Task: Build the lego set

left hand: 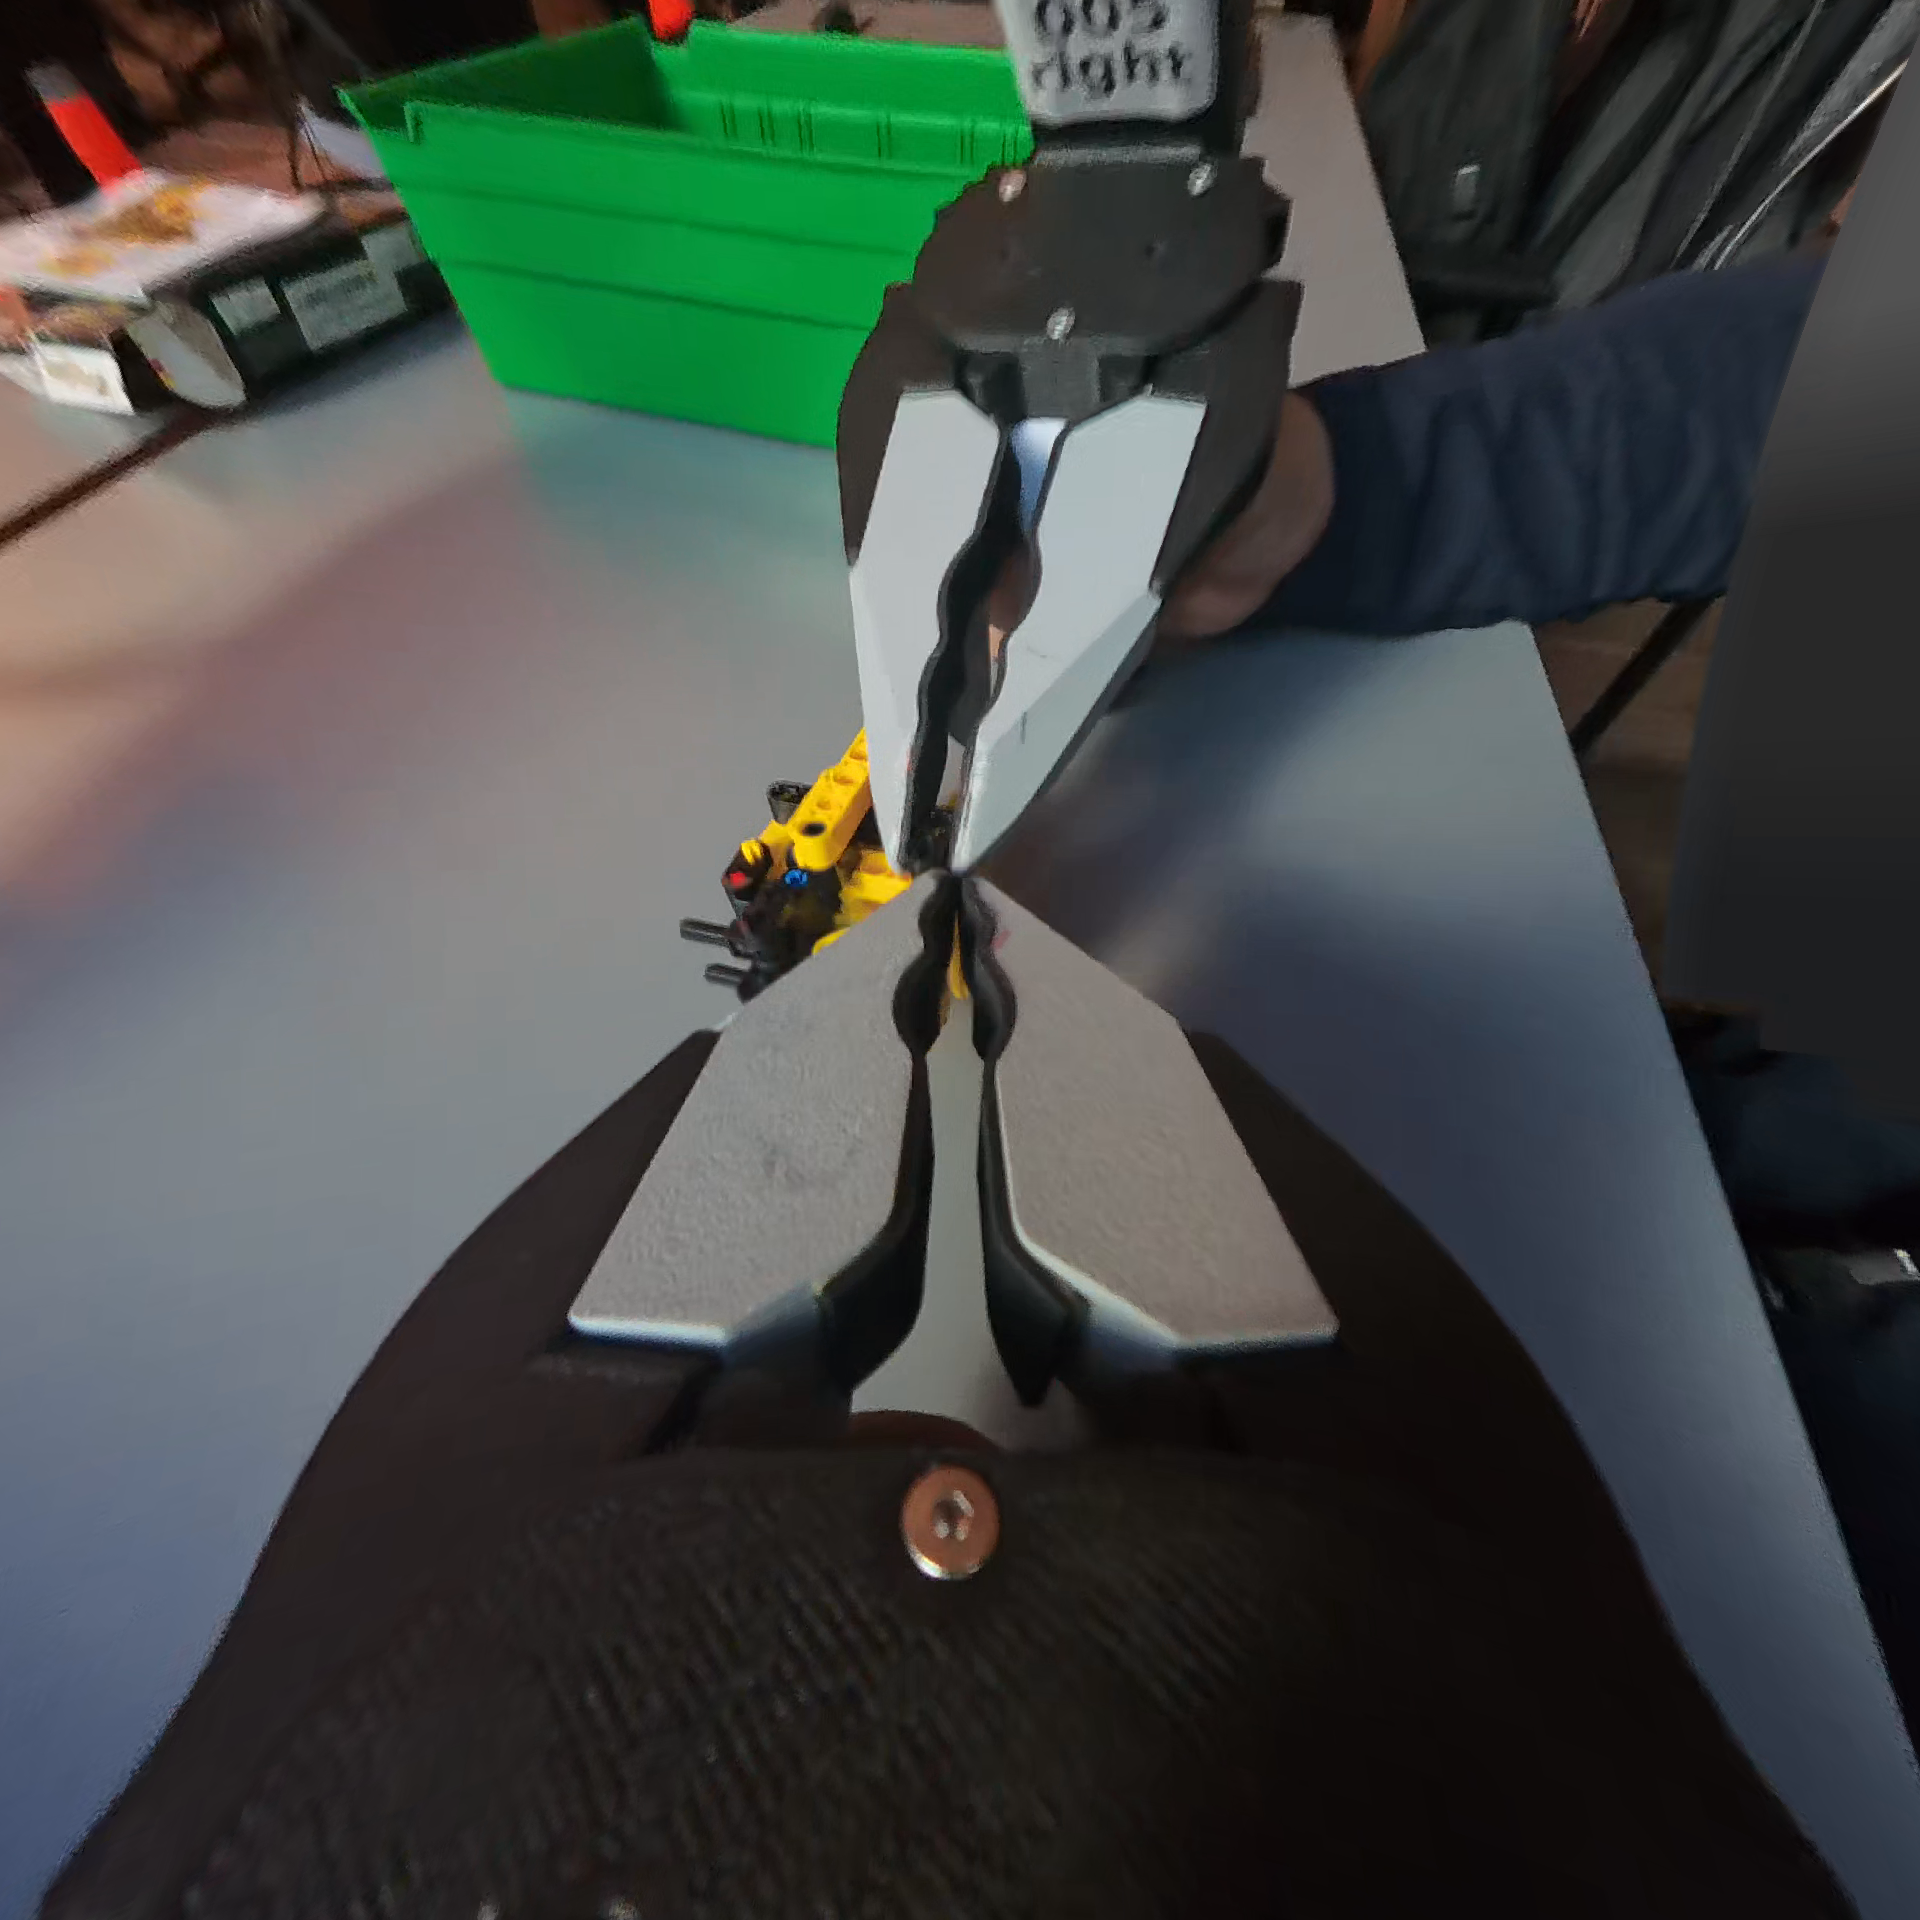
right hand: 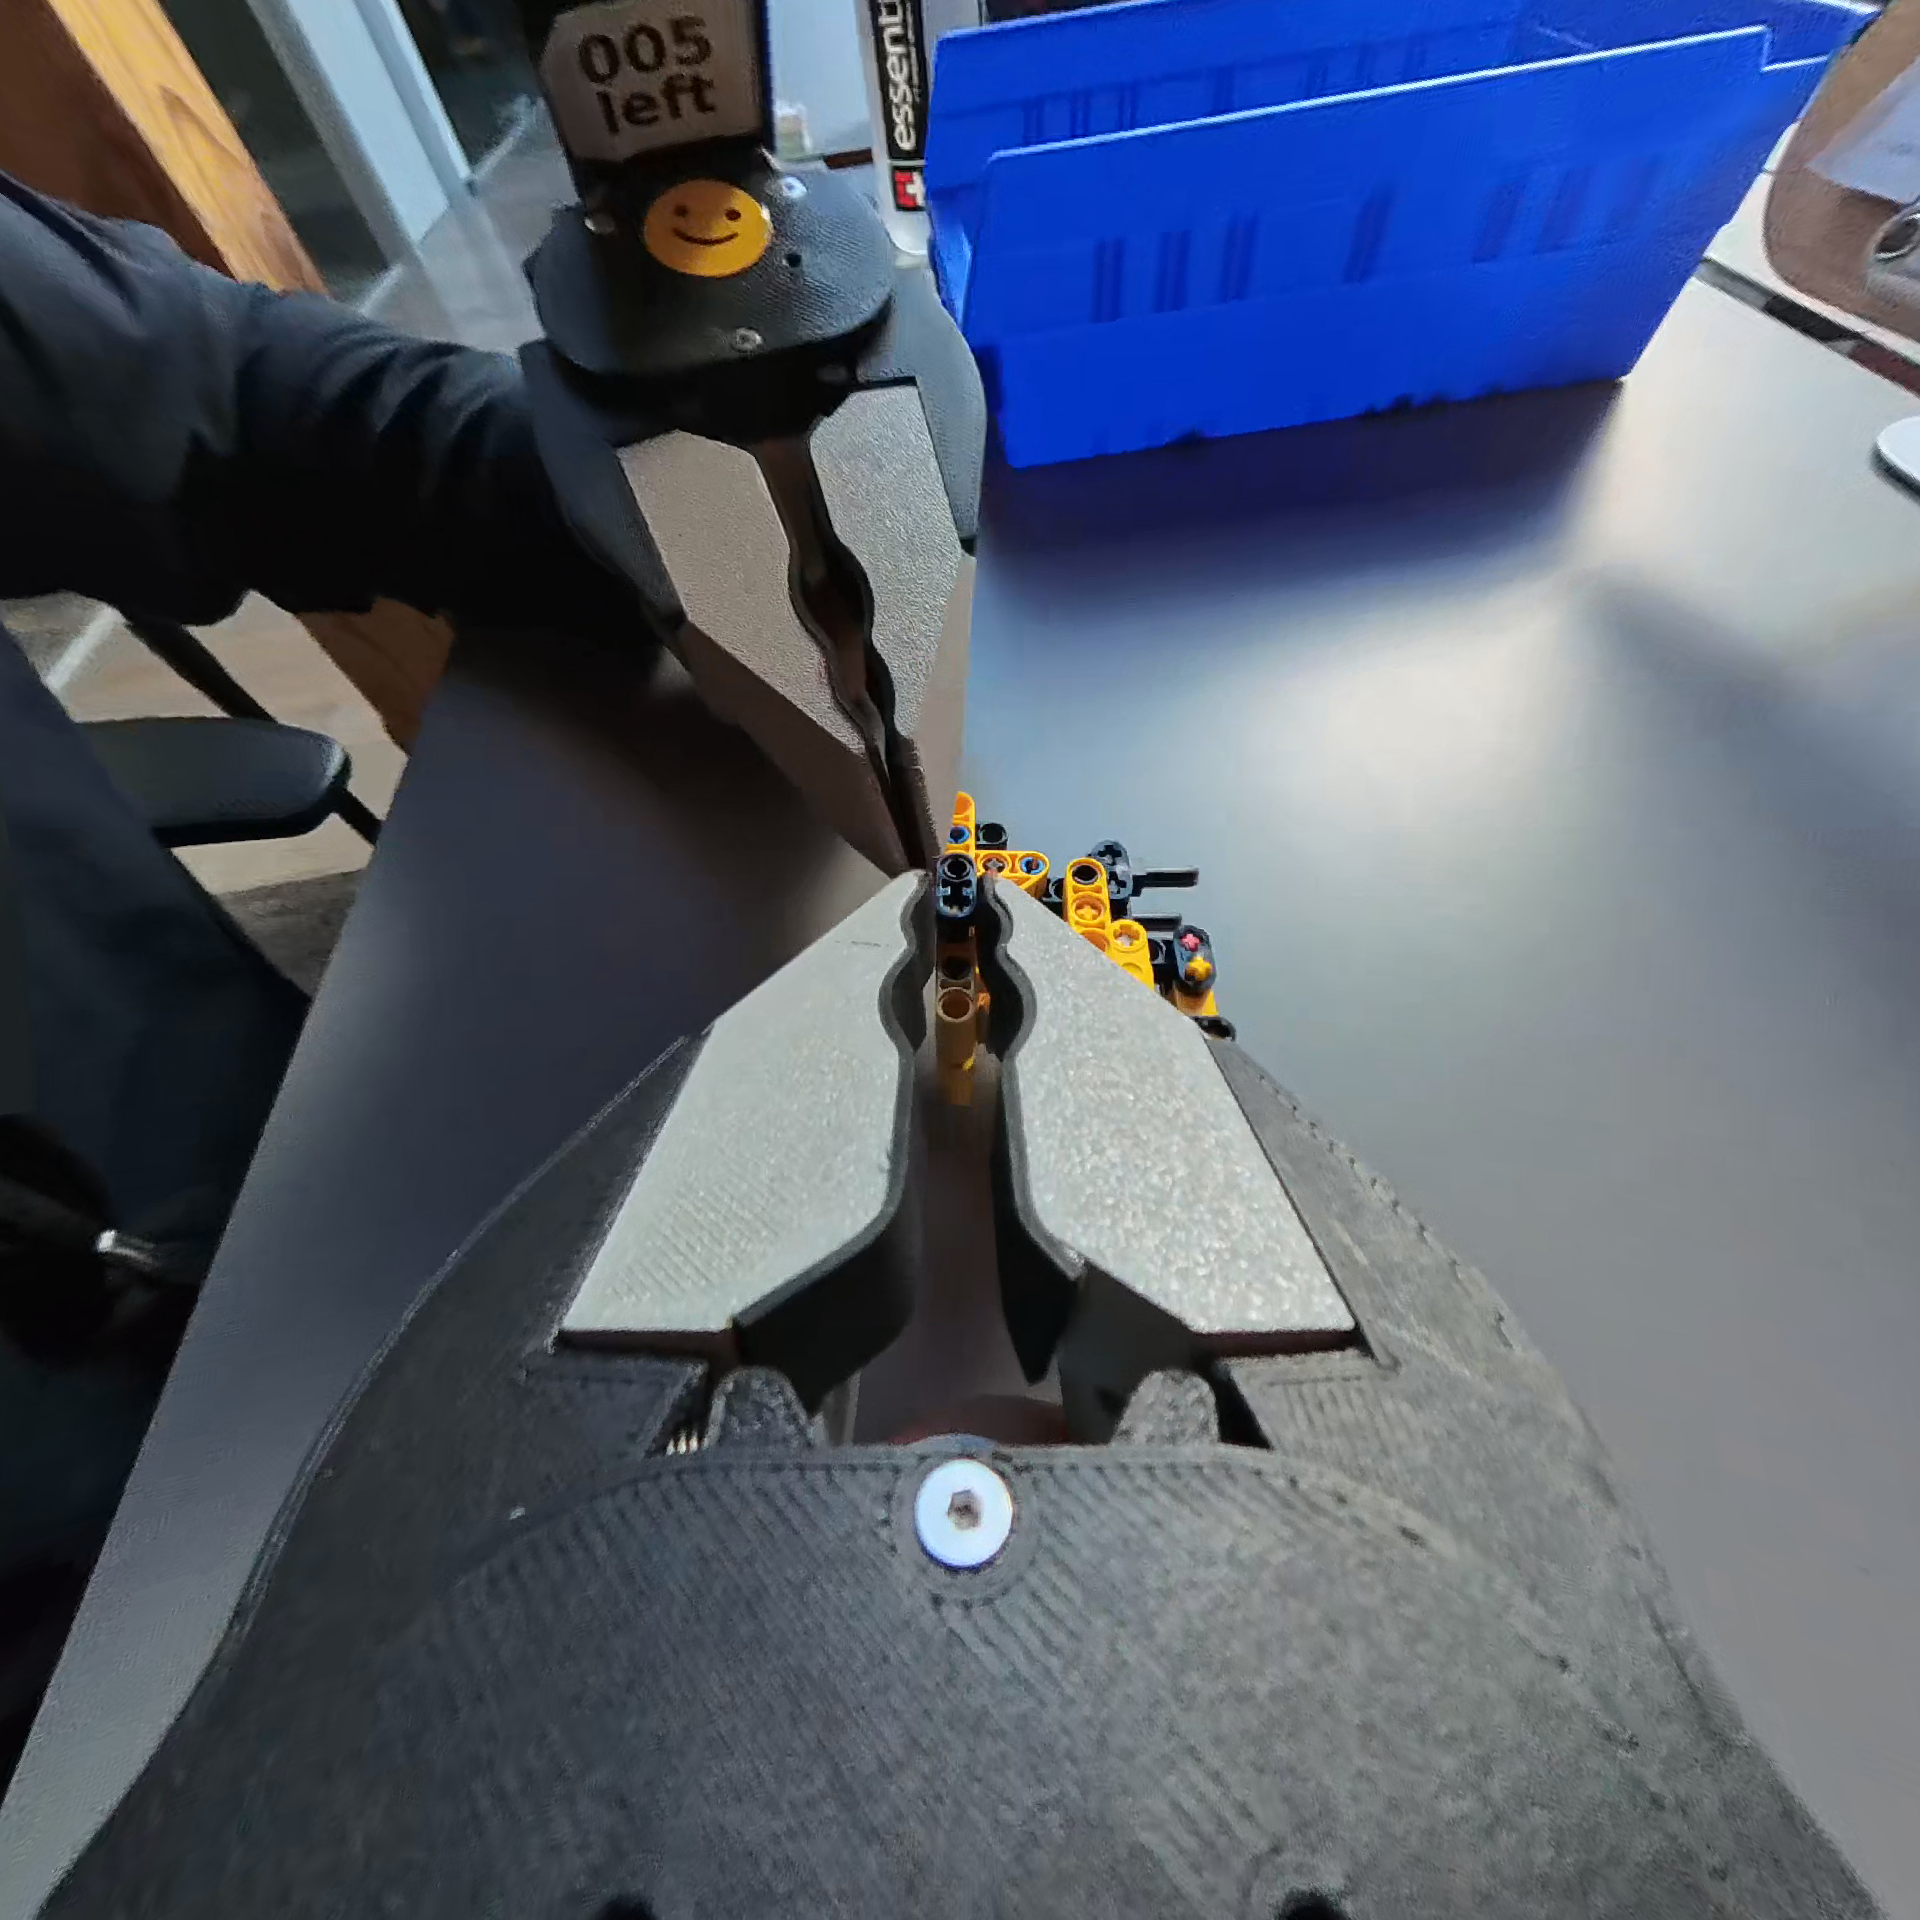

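Note:
A small yellow and black lego model point(left hand: 805, 878) stands on the grey table point(left hand: 395, 852) near its edge. My left gripper point(left hand: 948, 916) is shut, with a yellow part of the model showing between its fingers. My right gripper point(left hand: 932, 857) comes in from the far side, tip to tip with the left one. In the right wrist view my right gripper point(right hand: 958, 896) is shut on a black connector point(right hand: 954, 891) with a yellow beam point(right hand: 954, 1029) below it. The rest of the model point(right hand: 1117, 920) sticks out to the right. The left gripper point(right hand: 912, 847) is shut against the model's left end.
A green bin point(left hand: 675, 229) stands behind the model in the left wrist view, with a printed box point(left hand: 156, 281) to its left. A blue bin point(right hand: 1351, 239) stands at the far side in the right wrist view. A chair point(right hand: 218, 774) is beside the table edge.

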The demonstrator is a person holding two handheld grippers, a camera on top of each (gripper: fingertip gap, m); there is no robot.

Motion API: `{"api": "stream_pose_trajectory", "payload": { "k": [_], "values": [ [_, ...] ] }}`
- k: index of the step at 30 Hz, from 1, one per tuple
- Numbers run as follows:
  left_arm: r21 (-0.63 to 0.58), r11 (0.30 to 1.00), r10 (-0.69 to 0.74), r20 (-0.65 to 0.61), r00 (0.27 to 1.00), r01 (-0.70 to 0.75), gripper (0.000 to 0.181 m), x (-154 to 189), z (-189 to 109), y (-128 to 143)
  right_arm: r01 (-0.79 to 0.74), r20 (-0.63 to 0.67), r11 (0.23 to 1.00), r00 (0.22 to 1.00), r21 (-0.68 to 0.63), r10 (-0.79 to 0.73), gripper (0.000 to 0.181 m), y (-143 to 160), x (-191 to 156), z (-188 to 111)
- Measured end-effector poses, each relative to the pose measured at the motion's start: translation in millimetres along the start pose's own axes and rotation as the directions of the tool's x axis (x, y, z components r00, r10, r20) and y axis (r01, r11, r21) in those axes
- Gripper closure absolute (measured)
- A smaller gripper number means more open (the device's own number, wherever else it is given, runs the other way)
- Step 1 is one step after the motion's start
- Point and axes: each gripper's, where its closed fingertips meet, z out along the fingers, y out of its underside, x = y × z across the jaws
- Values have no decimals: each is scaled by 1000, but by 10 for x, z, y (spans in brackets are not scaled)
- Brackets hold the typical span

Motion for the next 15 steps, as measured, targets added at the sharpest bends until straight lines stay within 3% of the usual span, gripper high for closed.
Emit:
{"api": "stream_pose_trajectory", "payload": {
  "k": [3, 7, 8, 10, 15],
  "values": [
    [33, 998, -54, -29, 998, 55, 181, -12, -22, -42, -47, 51, 998, 998, 29, 46, 177, -41, 2, -11],
    [45, 996, -79, -13, 997, 79, 150, -57, -59, -46, -60, 61, 996, 997, 58, 57, 177, -61, 0, -66],
    [28, 997, -68, -11, 998, 68, 151, -45, -43, -27, -56, 65, 997, 997, 56, 52, 177, -60, -12, -62],
    [-5, 1000, -25, 13, 1000, 25, 172, -39, -6, 11, -50, 83, 998, 995, 46, 46, 177, -51, -54, -41],
    [-24, 995, -98, -79, 992, 96, 175, 3, -4, 36, -47, 87, 998, 995, 52, 42, 177, -69, -73, -20]
  ]
}}
